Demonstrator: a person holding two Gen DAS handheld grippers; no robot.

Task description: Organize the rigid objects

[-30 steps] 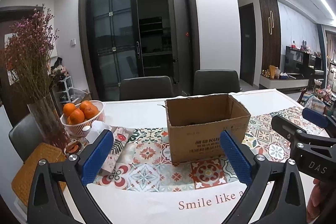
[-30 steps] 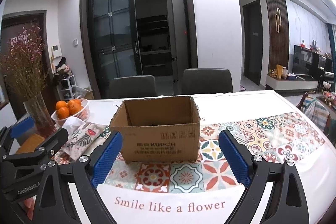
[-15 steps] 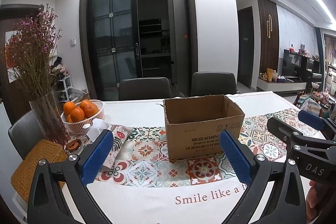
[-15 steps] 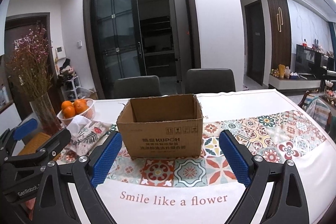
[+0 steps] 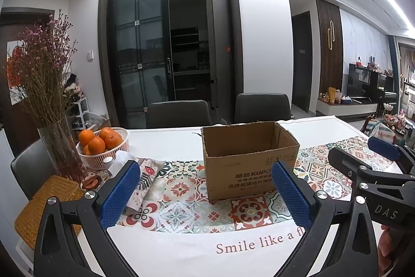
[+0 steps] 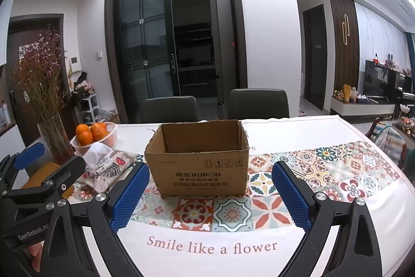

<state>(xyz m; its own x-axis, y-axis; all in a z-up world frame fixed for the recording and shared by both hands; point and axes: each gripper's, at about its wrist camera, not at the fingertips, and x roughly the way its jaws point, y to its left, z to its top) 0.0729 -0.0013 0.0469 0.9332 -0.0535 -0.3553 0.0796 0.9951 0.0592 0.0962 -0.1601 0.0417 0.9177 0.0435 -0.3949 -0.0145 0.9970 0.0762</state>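
An open cardboard box [image 6: 198, 160] stands upright at the middle of a dining table [image 6: 298, 126], resting on a patterned tile-print runner [image 6: 324, 168] above the printed words "Smile like a flower". Its top flaps are gone or folded away, its rim ragged, and the part of its inside that shows holds nothing; the floor of the box is hidden. The brown front bears black print reading "KUPOH" and handling symbols.

At ten o'clock from the box, a white slatted basket [image 5: 103, 157] holds several oranges [image 5: 97, 140]. Beside it a glass vase [image 5: 62, 149] carries dried pink flowers, with a floral tissue pouch [image 6: 109, 168] lying between basket and box.

The left gripper [image 5: 205, 191] and right gripper [image 6: 208, 191] both hover short of the box, blue pads spread wide, holding nothing.

The left wrist view alone shows a woven mat [image 5: 44, 207] and a small dish [image 5: 90, 181] at eight o'clock. The right wrist view shows the box front squarely, with its full lettering.
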